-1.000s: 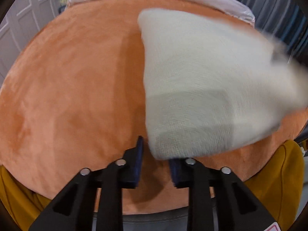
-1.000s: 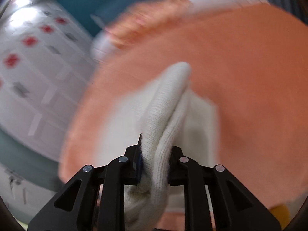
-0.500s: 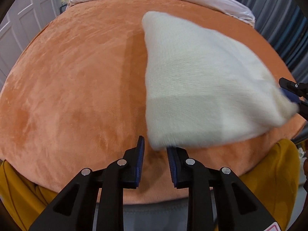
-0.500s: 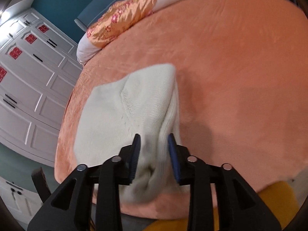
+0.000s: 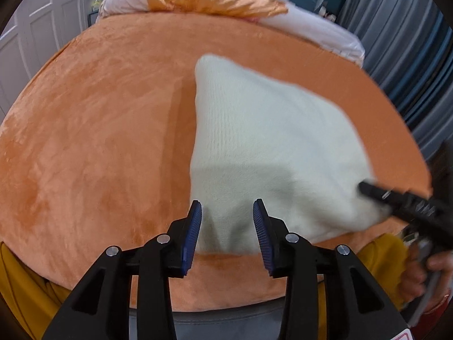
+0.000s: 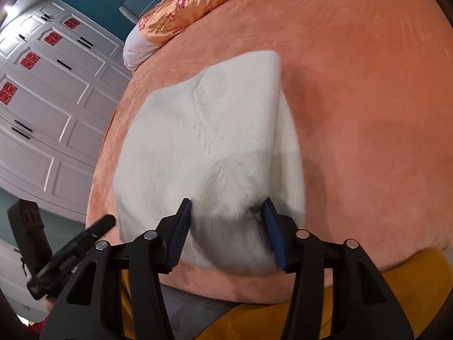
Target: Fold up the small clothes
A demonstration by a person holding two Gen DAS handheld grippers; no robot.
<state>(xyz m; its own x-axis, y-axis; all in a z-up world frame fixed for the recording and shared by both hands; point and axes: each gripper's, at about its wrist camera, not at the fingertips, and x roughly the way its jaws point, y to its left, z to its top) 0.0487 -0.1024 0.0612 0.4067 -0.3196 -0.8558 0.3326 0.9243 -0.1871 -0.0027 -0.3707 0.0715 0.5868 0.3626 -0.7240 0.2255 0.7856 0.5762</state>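
A: From the left wrist, what's changed?
B: The left tool (image 5: 227,228) has just been widening its jaws. It has let go, pads clear of the white knit garment (image 5: 271,153), which lies folded on the orange bed (image 5: 93,130).
A: And the right wrist view?
B: The right tool (image 6: 226,228) has dropped the bunched edge it pinched a second ago. Its jaws have just narrowed but stand apart, holding nothing.
A: So this fold looks placed. Any containers?
B: None visible; only a pillow (image 6: 187,8) at the head.
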